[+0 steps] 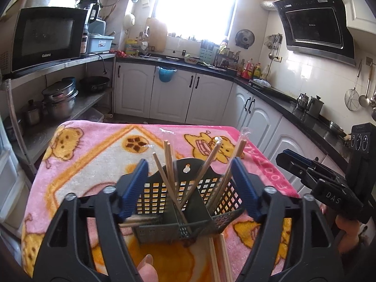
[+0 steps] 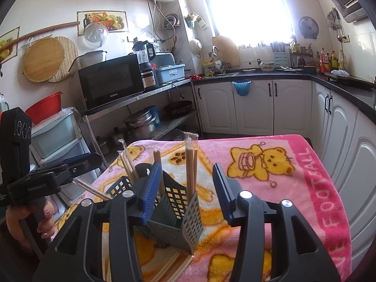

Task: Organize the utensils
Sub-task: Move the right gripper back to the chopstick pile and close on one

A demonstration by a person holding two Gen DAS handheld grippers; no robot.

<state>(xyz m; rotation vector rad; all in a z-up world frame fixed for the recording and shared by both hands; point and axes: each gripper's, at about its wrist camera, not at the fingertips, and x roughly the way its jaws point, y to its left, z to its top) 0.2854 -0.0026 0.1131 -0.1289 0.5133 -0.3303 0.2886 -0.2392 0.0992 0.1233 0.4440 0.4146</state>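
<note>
A dark perforated utensil holder (image 1: pixel 185 202) stands on a pink bear-print blanket (image 1: pixel 89 159). Several wrapped wooden chopsticks (image 1: pixel 169 162) stand in it. My left gripper (image 1: pixel 188 188) is open, its blue pads either side of the holder. A blurred chopstick (image 1: pixel 138 221) lies just under the left pad; whether it is held I cannot tell. More chopsticks (image 1: pixel 218 258) lie on the blanket in front. In the right wrist view the holder (image 2: pixel 178 206) sits between my open, empty right gripper's (image 2: pixel 188 192) fingers, with loose chopsticks (image 2: pixel 171 268) below. The left gripper (image 2: pixel 77 164) shows at left.
The blanket covers a small table with edges close on all sides. A steel rack with a microwave (image 1: pixel 47 37) and pots (image 1: pixel 58 98) is on the left. White cabinets under a black counter (image 1: pixel 270 89) run behind and to the right. The right gripper (image 1: pixel 317 178) hovers at the table's right edge.
</note>
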